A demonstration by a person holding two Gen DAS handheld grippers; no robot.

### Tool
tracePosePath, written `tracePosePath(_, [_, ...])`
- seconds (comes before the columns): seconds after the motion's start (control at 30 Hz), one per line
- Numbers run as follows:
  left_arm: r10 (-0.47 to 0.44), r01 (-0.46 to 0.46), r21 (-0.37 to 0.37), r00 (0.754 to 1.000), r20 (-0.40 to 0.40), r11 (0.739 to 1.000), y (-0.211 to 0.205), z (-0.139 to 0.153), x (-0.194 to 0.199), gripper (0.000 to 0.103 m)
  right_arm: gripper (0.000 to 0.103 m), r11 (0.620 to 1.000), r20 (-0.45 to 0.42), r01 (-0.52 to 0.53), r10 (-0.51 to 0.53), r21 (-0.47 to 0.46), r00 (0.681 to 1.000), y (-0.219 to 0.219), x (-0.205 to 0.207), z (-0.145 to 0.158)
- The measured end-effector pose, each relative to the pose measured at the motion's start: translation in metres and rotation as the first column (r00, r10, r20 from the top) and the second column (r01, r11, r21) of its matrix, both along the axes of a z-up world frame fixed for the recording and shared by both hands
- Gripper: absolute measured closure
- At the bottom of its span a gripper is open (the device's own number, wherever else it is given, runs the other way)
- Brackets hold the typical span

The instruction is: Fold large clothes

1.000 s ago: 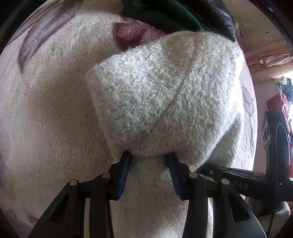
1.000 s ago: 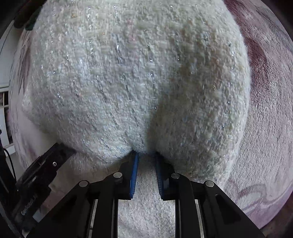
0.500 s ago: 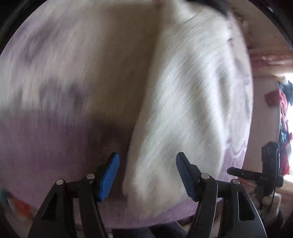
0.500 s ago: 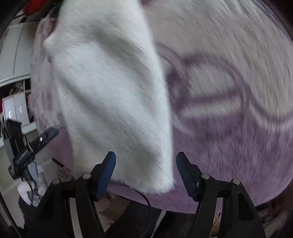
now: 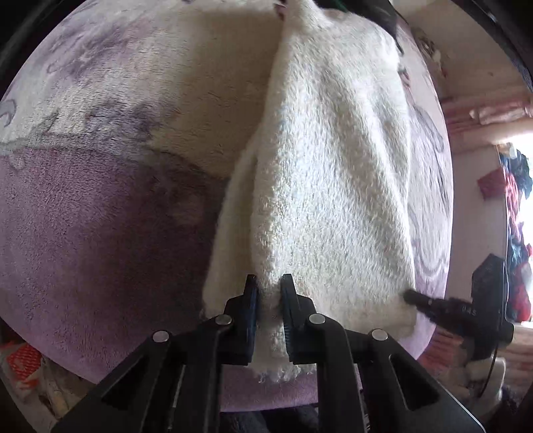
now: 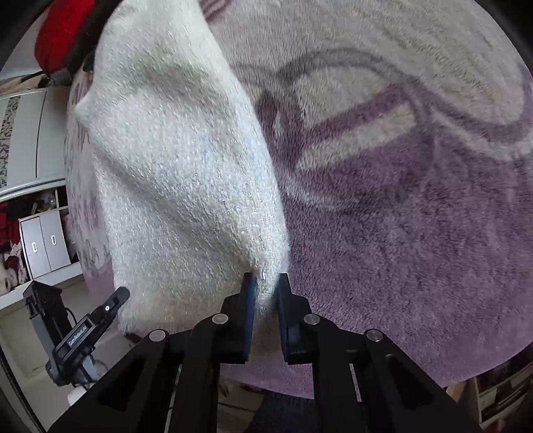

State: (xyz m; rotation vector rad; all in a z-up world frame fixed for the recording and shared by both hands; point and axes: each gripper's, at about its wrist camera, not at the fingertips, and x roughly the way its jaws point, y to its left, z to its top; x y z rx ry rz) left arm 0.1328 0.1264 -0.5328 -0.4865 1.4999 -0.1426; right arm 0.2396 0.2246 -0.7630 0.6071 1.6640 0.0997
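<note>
A fluffy white knit garment (image 5: pixel 333 186) lies in a long folded strip on a purple and cream fleece blanket (image 5: pixel 100 233). My left gripper (image 5: pixel 269 283) is shut on the garment's near left corner. My right gripper (image 6: pixel 266 281) is shut on the near right corner of the same garment (image 6: pixel 180 173). Each gripper shows in the other's view: the right one (image 5: pixel 413 296) at the garment's right corner, the left one (image 6: pixel 116 298) at its left corner.
The blanket (image 6: pixel 399 216) covers a bed whose near edge runs just below both grippers. Dark and green clothes (image 5: pixel 366 10) lie at the garment's far end. White cabinets (image 6: pixel 36 246) stand left, hanging clothes (image 5: pixel 516 233) right.
Both grippers let go of the bunched garment, opened wide while pulling back to the bed's near edge, then shut again on the near corners of the now stretched-out strip.
</note>
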Motion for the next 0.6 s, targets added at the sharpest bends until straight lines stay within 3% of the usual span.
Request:
tracePosePath(0.13, [0.005, 0.0, 0.081, 0.998, -0.062, 0.997, 0.019, -0.037, -0.004, 0.092, 0.1, 0.997, -0.062, -0.03, 0.025, -0.074, 0.998, -0.032, 0.01, -0.03])
tracePosePath(0.23, [0.061, -0.061, -0.001, 0.994, -0.091, 0.998, 0.033, -0.043, -0.001, 0.089, 0.1, 0.998, -0.176, 0.048, -0.041, 0.037, 0.983, -0.039, 0.007, -0.057])
tracePosePath(0.27, [0.069, -0.071, -0.021, 0.994, -0.088, 0.997, 0.036, -0.041, 0.0, 0.087, 0.1, 0.992, -0.176, 0.088, -0.071, 0.086, 0.982, -0.043, 0.006, -0.057])
tracePosePath(0.4, [0.107, -0.121, -0.147, 0.99, -0.096, 0.982, 0.056, -0.042, -0.006, 0.076, 0.097, 0.975, -0.09, 0.084, -0.067, 0.203, 0.994, -0.063, 0.006, -0.046])
tracePosePath(0.43, [0.116, -0.134, -0.175, 0.988, -0.105, 0.975, 0.064, -0.046, -0.011, 0.07, 0.085, 0.965, -0.077, 0.088, -0.071, 0.248, 0.994, -0.062, 0.007, -0.047])
tracePosePath(0.47, [0.129, -0.15, -0.199, 0.985, -0.116, 0.968, 0.072, -0.052, -0.016, 0.068, 0.059, 0.953, -0.078, 0.095, -0.075, 0.286, 0.994, -0.059, 0.009, -0.052])
tracePosePath(0.5, [0.14, -0.164, -0.218, 0.983, -0.12, 0.962, 0.075, -0.058, -0.015, 0.067, 0.043, 0.941, -0.074, 0.097, -0.076, 0.326, 0.994, -0.066, 0.008, -0.054])
tracePosePath(0.53, [0.148, -0.174, -0.242, 0.982, -0.121, 0.955, 0.078, -0.066, -0.012, 0.061, 0.021, 0.925, -0.071, 0.094, -0.073, 0.369, 0.995, -0.057, 0.012, -0.062])
tracePosePath(0.6, [0.14, -0.163, -0.269, 0.985, -0.103, 0.949, 0.079, -0.076, -0.004, 0.053, 0.019, 0.912, -0.085, 0.066, -0.034, 0.406, 0.996, -0.043, 0.017, -0.087])
